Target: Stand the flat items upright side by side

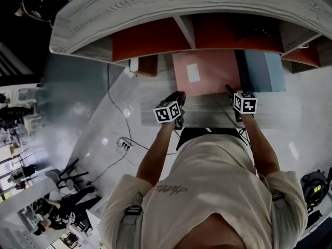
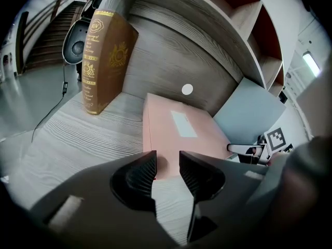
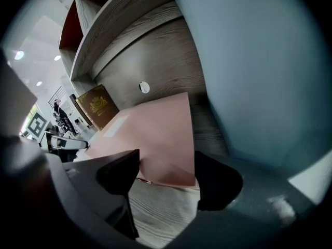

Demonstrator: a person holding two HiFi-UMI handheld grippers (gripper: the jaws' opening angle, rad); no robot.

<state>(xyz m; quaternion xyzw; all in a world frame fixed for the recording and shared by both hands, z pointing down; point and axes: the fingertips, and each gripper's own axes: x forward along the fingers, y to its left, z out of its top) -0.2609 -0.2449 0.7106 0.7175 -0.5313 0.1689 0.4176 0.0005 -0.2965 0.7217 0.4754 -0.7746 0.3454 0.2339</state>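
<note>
Pink book (image 1: 205, 74): lies flat, cover up, on the wooden shelf (image 2: 78, 134), between a brown book (image 2: 106, 61) and a blue book (image 1: 264, 69); not yet stood up.
Brown book: already upright at the left, apart from the pink one.
Blue book: stands at the right, close beside the pink book's right edge.
Left gripper (image 2: 167, 162): fingers partly spread at the pink book's near left corner; bare wood shows between them, and nothing is pinched.
Right gripper (image 3: 166, 170): fingers spread wide around the near right corner, with no pad pressing on it.
Step, as I judge it: getting a hold on the near edge to tip the book up.
Risk, slip: a shallow bite on a thin corner could let the book drop flat again.
Risk, neighbour: swinging it up in that narrow gap could knock the blue book over.
Risk, uneven lift: one side rising first could twist the cover.
</note>
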